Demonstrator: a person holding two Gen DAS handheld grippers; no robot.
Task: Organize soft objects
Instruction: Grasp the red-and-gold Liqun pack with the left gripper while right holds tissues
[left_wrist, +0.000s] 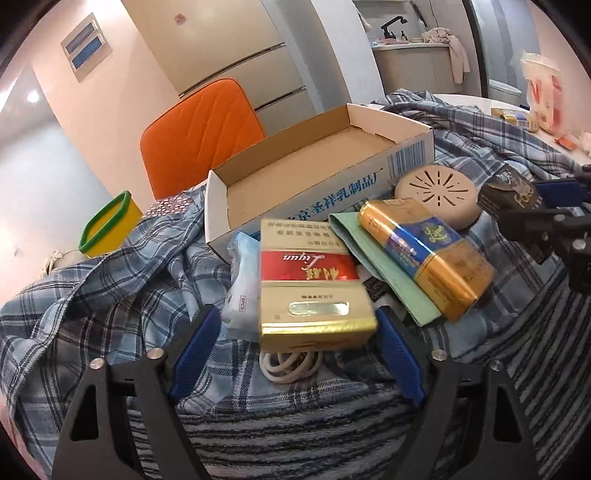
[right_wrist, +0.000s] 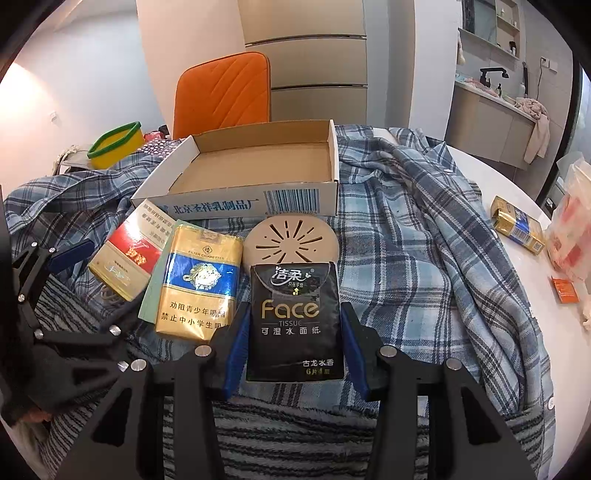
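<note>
My right gripper (right_wrist: 293, 321) is shut on a black Face tissue pack (right_wrist: 295, 321), held upright just above the plaid shirt (right_wrist: 424, 258); the pack also shows in the left wrist view (left_wrist: 508, 192). My left gripper (left_wrist: 297, 325) is open, its blue fingers on either side of a gold and red cigarette pack (left_wrist: 314, 291) without touching it. A light blue tissue pack (left_wrist: 240, 291) lies to the left of that pack. An open cardboard box (left_wrist: 388, 170), empty inside, stands behind on the shirt. A gold and blue cigarette pack (left_wrist: 428, 251) lies on a green sheet (left_wrist: 380, 273).
A round beige vented disc (right_wrist: 291, 240) lies before the box. A coiled white cable (left_wrist: 288, 365) sits under the red pack. A striped fleece (left_wrist: 295, 443) lies near me. A yellow tub (left_wrist: 110, 229), an orange chair (left_wrist: 199, 133) and another gold pack (right_wrist: 517, 225) stand around.
</note>
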